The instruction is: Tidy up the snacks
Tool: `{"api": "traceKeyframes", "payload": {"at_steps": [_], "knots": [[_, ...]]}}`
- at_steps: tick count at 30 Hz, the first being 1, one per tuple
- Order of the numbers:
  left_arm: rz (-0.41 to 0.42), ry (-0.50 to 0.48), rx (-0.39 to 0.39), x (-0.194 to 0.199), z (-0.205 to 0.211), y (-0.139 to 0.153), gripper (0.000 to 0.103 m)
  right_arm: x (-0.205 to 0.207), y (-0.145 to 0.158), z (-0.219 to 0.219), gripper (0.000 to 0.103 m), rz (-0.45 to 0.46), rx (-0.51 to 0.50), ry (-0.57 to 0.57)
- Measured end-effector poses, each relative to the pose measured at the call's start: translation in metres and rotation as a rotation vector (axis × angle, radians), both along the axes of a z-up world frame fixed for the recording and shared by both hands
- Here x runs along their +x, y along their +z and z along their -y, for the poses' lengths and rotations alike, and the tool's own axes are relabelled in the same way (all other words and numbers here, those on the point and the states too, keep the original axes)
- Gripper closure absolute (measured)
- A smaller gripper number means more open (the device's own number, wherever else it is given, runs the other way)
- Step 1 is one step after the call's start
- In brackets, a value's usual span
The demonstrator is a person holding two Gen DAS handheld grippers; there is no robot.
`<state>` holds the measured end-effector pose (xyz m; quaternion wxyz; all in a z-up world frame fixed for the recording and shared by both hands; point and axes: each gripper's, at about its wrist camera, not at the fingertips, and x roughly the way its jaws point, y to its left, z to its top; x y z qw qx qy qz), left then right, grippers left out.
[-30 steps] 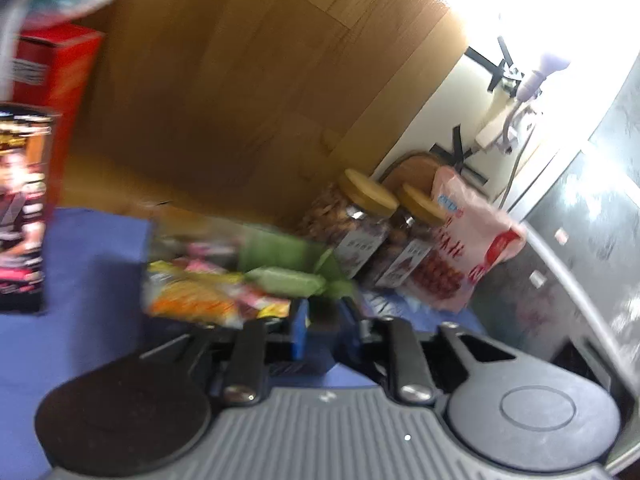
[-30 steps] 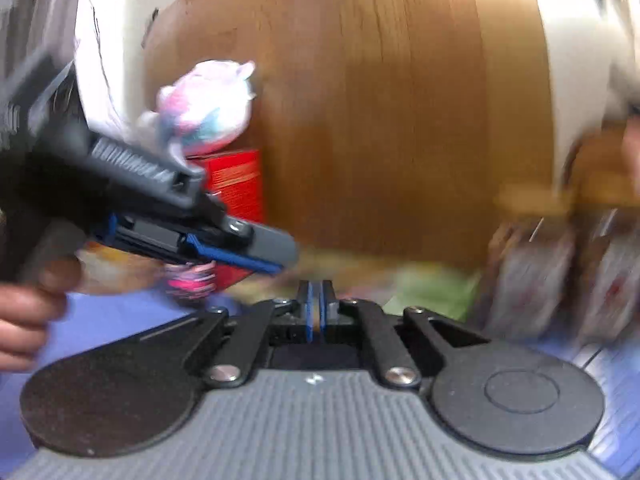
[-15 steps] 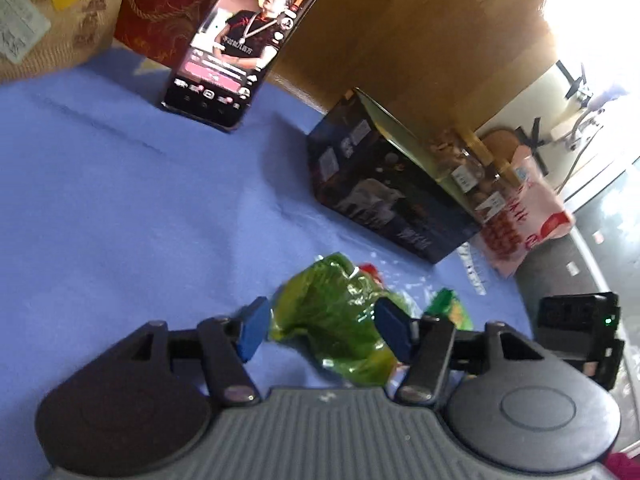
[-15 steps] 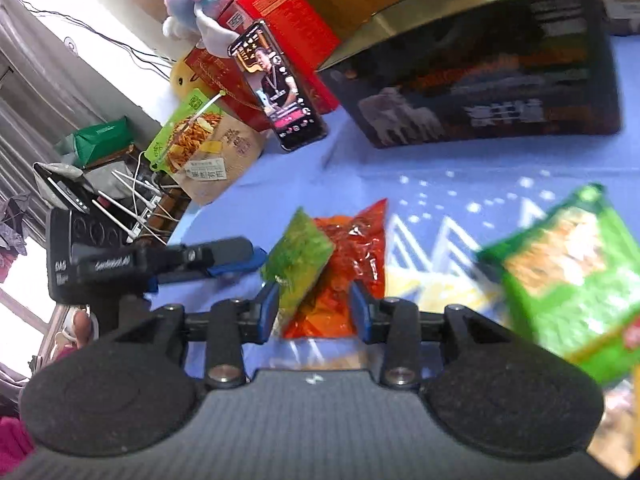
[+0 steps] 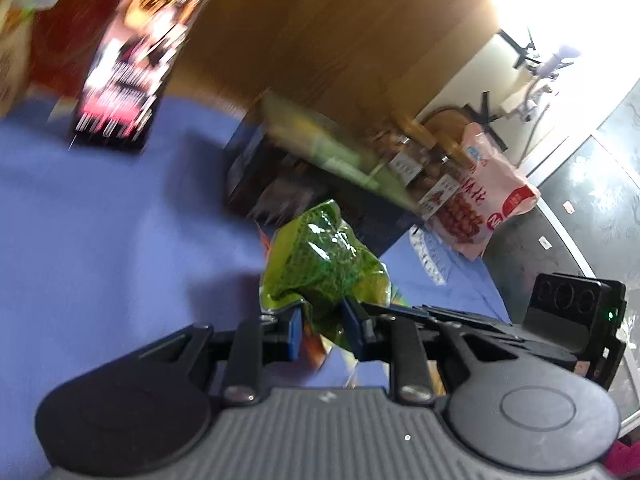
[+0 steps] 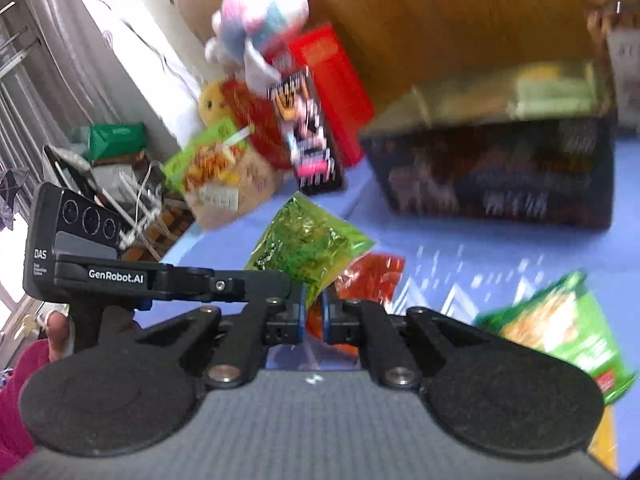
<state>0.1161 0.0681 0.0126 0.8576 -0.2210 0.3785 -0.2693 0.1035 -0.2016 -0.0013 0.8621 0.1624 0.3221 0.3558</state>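
- My left tool (image 5: 320, 330) has just closed its jaws, and the green packet (image 5: 324, 268) is now pinched between the blue pads at its lower end. Half a second ago the same packet lay between wide jaws without contact.
- The packet stands up in front of this tool and leans a little away from it. Its lower end is gathered between the pads, so I judge it is gripped and partly lifted from the tabletop (image 5: 112, 240).
- My right tool (image 6: 314, 314) has also just closed, and its jaws are nearly together. The red packet (image 6: 370, 276) reaches in between its pads, so I read this as a thin grip on the near edge of the red packet.
- In the right view the green packet lies on top of the red packet, just ahead of the right tool, and the left tool comes in from the left side, close to the right one.
- The dark box (image 6: 500, 176) stands farther ahead of both tools, open at the top, with something green and yellow inside. Another green bag (image 6: 560, 328) lies to the right of the right tool.
- For the task this means that both pickups appear done. The next move, in my judgement, is to carry both packets forward to the box.
- The two tools are very close, so lifting together could snag one packet on the other.
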Motion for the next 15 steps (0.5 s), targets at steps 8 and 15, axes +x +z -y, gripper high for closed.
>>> {"api": "traceKeyframes", "payload": {"at_steps": [8,15], "knots": [[0.109,-0.001,0.094,0.091,0.058,0.046,0.080,0.056,0.030,0.031,0.093,0.093,-0.010,-0.223],[0.088,0.098,0.164,0.111,0.059,0.028,0.073,0.067,0.019,0.035,0.074,0.096,-0.081,-0.313]]}}
